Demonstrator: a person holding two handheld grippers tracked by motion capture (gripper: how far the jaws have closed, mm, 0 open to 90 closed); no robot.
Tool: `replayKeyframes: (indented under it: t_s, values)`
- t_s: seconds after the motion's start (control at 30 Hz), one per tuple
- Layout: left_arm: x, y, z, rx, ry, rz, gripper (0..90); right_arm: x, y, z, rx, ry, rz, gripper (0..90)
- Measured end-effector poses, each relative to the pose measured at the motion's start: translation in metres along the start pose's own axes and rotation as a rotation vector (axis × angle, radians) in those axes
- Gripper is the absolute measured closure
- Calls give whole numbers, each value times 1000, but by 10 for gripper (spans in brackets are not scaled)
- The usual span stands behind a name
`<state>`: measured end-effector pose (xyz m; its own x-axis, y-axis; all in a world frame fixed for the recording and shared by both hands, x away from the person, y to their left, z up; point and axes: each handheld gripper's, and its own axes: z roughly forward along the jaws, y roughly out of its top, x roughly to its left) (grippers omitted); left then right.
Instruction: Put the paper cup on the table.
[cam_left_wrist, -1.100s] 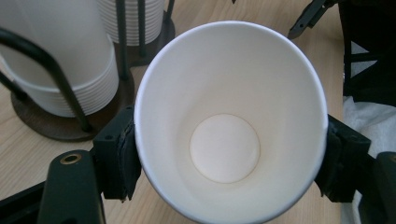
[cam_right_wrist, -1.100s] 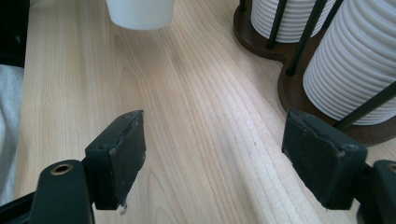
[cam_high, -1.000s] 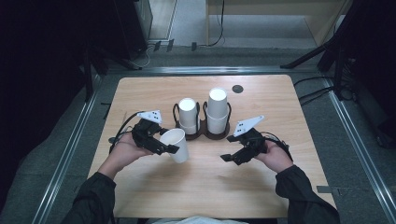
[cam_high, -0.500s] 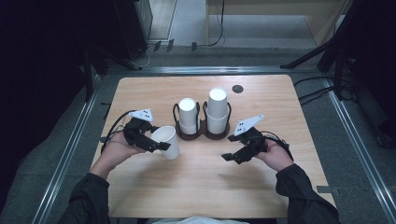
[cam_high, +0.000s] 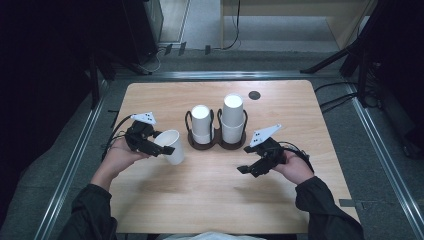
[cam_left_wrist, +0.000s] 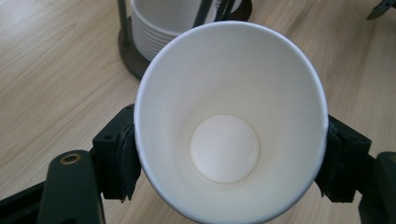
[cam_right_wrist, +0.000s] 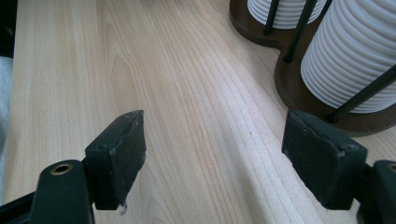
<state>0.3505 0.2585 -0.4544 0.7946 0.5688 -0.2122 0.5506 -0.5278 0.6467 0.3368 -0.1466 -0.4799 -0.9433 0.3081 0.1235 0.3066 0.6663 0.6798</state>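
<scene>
A white paper cup (cam_high: 170, 145) is held at the left of the wooden table (cam_high: 210, 200), tilted with its mouth toward the hand. My left gripper (cam_high: 156, 146) is shut on it; in the left gripper view the pads press both sides of the paper cup (cam_left_wrist: 229, 126), whose inside is empty. At the right, my right gripper (cam_high: 248, 169) stands open just above the tabletop, with nothing between its fingertips (cam_right_wrist: 119, 154). Two stacks of white cups sit in a dark double holder (cam_high: 215, 145) at the table's middle, the right stack (cam_high: 232, 118) taller than the left stack (cam_high: 202, 123).
A small dark round disc (cam_high: 254, 95) lies near the far edge of the table. Cables trail from both grippers. Metal rails run along the floor on either side of the table. In the right gripper view the holder's base and rods (cam_right_wrist: 299, 32) stand close ahead.
My left gripper has carried the cup leftward, away from the holder, and a little toward the person. The right gripper has stayed where it was.
</scene>
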Motion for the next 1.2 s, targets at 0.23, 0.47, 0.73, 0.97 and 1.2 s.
replayKeyframes:
  t_s: [0.23, 0.47, 0.73, 0.97, 1.2]
  values:
    - [14, -1, -6, -16, 28, -26, 229, 1, -4, -2, 6, -9, 4, 222]
    - [28, -2, -13, -15, 61, -52, 228, 4, -8, -1, 16, -13, 8, 222]
    - [47, -5, -18, -30, 98, -98, 227, 6, -12, -1, 21, -18, 15, 222]
    - [61, -11, -25, -42, 148, -163, 224, 6, -14, -1, 25, -19, 19, 222]
    - [70, -17, -31, -56, 191, -202, 222, 6, -14, 1, 31, -20, 19, 222]
